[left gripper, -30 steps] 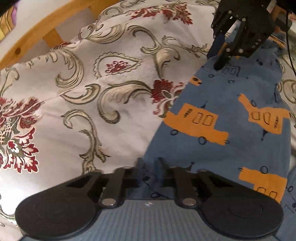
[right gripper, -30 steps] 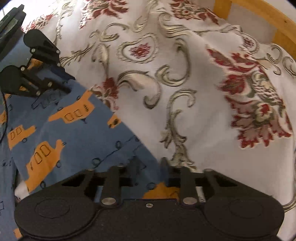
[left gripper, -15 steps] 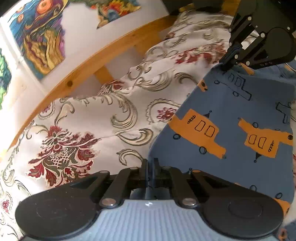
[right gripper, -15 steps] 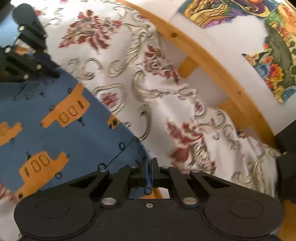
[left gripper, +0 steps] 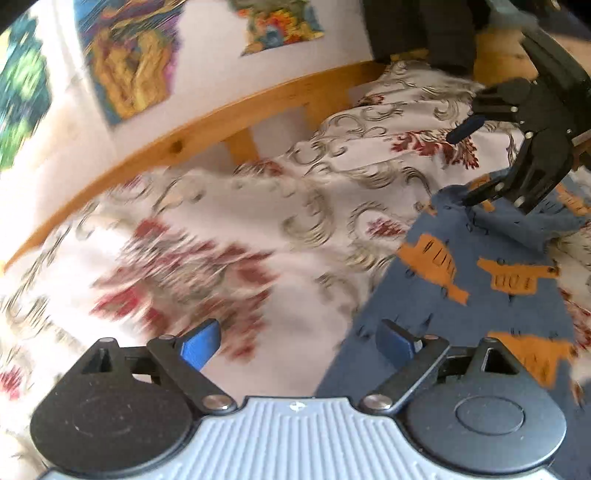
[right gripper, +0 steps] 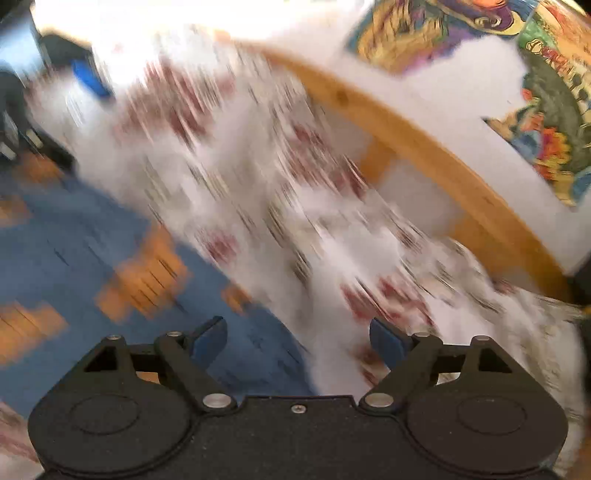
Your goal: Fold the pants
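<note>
The blue pants (left gripper: 480, 295) with orange truck prints lie on the flowered bedspread at the right of the left wrist view, and as a blurred blue patch (right gripper: 92, 240) at the left of the right wrist view. My left gripper (left gripper: 299, 345) is open, its blue pads wide apart above the pants' left edge, holding nothing. My right gripper (right gripper: 298, 341) is open too, over the pants' edge. Seen from the left wrist view, the right gripper (left gripper: 461, 162) hovers open just over the far end of the pants, where the cloth is bunched up.
A white bedspread (left gripper: 221, 229) with red flowers and grey scrolls covers the bed. A curved wooden bed rail (left gripper: 207, 129) runs behind it, below a wall with colourful pictures (left gripper: 125, 59). Something dark (left gripper: 417, 29) stands at the far end. The right wrist view is heavily blurred.
Half a second ago both grippers were shut on the pants' edge. Both have since opened and let go, and the cameras have swung up and back from the cloth.
</note>
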`<action>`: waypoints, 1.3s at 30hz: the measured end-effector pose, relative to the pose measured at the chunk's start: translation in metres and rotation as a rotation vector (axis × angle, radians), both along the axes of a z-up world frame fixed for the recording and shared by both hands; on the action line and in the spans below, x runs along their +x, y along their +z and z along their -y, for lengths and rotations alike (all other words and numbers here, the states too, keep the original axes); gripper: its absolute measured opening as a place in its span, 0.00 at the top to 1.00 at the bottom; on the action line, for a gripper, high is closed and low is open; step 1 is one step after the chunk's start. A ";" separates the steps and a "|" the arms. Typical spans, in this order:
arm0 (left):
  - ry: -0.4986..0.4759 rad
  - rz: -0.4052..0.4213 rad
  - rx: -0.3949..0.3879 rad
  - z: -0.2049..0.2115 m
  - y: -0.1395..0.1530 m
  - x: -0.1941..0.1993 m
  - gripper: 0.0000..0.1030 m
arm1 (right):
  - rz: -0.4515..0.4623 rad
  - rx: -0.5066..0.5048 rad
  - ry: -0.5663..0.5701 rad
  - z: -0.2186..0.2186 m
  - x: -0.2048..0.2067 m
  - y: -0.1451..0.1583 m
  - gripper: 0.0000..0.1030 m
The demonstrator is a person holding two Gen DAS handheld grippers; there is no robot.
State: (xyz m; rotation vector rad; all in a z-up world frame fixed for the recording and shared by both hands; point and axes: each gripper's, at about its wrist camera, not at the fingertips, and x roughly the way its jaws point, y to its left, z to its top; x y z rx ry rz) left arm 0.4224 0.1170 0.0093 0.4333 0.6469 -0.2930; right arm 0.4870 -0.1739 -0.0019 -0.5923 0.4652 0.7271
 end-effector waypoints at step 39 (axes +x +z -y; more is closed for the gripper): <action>0.120 -0.002 0.194 -0.006 0.008 -0.096 0.96 | 0.118 -0.234 0.211 -0.075 -0.112 -0.003 1.00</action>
